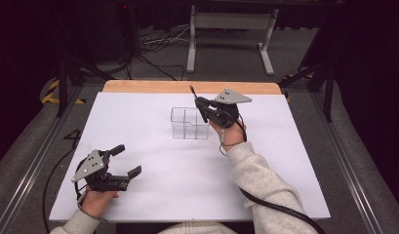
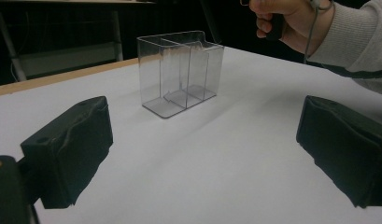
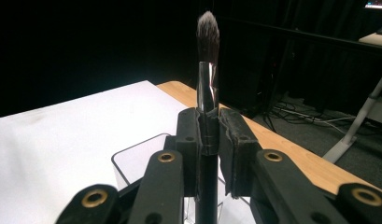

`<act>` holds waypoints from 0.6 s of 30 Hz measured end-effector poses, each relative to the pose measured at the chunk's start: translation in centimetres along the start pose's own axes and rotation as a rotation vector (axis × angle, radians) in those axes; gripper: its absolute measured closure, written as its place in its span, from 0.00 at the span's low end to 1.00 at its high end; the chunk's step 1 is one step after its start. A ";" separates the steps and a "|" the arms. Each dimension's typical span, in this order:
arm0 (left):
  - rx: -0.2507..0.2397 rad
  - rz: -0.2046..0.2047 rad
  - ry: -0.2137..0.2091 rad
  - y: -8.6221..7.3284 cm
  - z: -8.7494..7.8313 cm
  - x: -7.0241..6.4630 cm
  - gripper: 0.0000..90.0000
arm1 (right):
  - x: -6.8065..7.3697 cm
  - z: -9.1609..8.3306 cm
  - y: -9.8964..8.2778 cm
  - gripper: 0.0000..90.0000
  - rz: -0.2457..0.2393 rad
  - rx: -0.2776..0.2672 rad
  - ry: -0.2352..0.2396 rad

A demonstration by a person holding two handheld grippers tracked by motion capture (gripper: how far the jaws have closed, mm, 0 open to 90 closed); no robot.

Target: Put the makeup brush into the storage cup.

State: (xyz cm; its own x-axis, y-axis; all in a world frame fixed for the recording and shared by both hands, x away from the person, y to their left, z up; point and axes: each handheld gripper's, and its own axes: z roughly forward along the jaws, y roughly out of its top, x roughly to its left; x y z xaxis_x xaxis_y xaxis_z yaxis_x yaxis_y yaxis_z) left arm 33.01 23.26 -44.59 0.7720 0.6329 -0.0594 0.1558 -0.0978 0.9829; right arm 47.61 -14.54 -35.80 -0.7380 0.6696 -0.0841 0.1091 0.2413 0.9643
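A clear plastic organizer with compartments stands near the middle of the white table; it also appears as the clear organizer in the left gripper view and its rim below the right jaws. My right gripper is shut on a makeup brush, held upright with its bristle tip up, just above the organizer's right side. The brush pokes up from the jaws in the high view. My left gripper rests open at the table's front left, with nothing between its pads.
A wooden strip edges the table's far side. Beyond it a white metal stand and cables lie on the floor. Metal rails run along both sides of the table.
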 end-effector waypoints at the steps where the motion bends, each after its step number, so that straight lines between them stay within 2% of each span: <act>1: 0.000 -0.002 -0.002 0.0 0.0 0.0 0.05 | 0.0 0.1 -0.1 0.87 0.002 0.003 0.000; 9: 0.000 -0.006 -0.003 0.0 0.0 0.0 0.05 | -0.3 0.4 -0.9 0.87 -0.006 -0.007 -0.008; 18: 0.001 -0.005 -0.004 0.0 0.0 0.0 0.05 | -0.5 0.7 -1.7 0.87 0.000 0.013 -0.017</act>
State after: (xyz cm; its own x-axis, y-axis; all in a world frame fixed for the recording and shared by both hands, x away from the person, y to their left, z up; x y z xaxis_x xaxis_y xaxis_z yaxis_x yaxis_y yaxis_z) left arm 33.02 23.22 -44.63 0.7737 0.6302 -0.0650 0.1602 -0.0954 0.9825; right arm 48.22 -14.79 -37.62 -0.7266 0.6814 -0.0880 0.1178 0.2498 0.9611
